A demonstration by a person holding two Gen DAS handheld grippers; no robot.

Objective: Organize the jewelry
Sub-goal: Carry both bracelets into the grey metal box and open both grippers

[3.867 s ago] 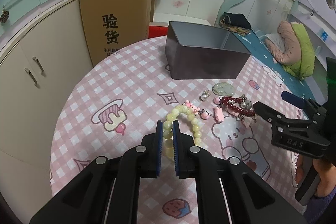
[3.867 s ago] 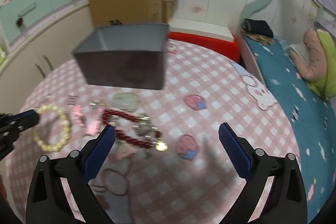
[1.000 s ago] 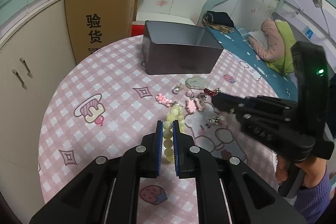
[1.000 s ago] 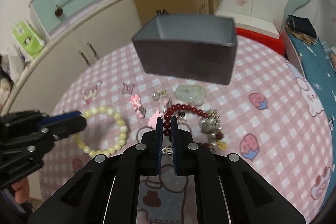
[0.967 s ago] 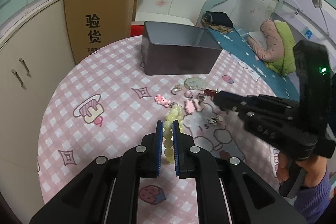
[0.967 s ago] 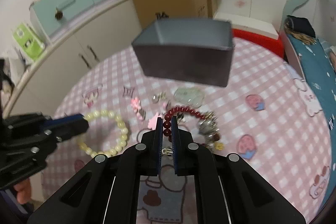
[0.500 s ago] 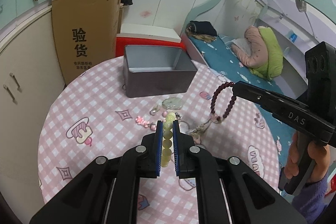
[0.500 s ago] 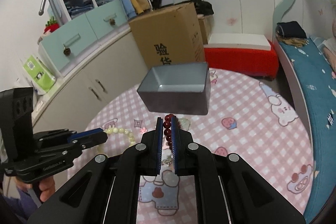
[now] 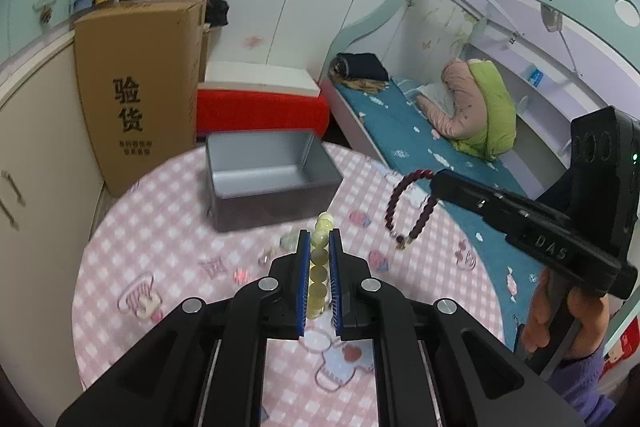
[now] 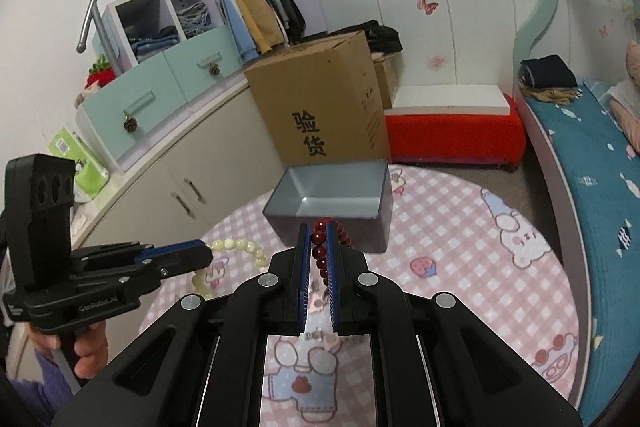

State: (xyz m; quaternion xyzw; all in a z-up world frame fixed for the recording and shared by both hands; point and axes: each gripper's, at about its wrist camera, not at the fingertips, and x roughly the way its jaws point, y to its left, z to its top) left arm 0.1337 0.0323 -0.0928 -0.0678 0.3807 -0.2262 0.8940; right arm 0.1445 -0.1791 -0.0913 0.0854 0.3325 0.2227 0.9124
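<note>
My left gripper (image 9: 319,239) is shut on a pale yellow bead bracelet (image 9: 319,273), held in the air above the pink checked table (image 9: 168,227). From the right wrist view that bracelet (image 10: 236,251) hangs off the left gripper (image 10: 204,257). My right gripper (image 10: 319,233) is shut on a dark red bead bracelet (image 10: 320,253); in the left wrist view it (image 9: 408,209) dangles from the right gripper (image 9: 436,183) with a small charm at its bottom. An open grey tin box (image 9: 264,175) (image 10: 336,205) stands at the far side of the table, in front of both grippers.
Small pendants and pink charms (image 9: 280,251) lie on the table near the box. A tall cardboard box (image 9: 136,87) and cabinets stand behind the table on the left. A red bench (image 9: 260,111) and a bed (image 9: 420,147) lie beyond. A hand (image 10: 86,351) holds the left gripper's handle.
Both grippers have risen from the table, each lifting its bracelet into the air. The grey box now shows its open inside from above.
</note>
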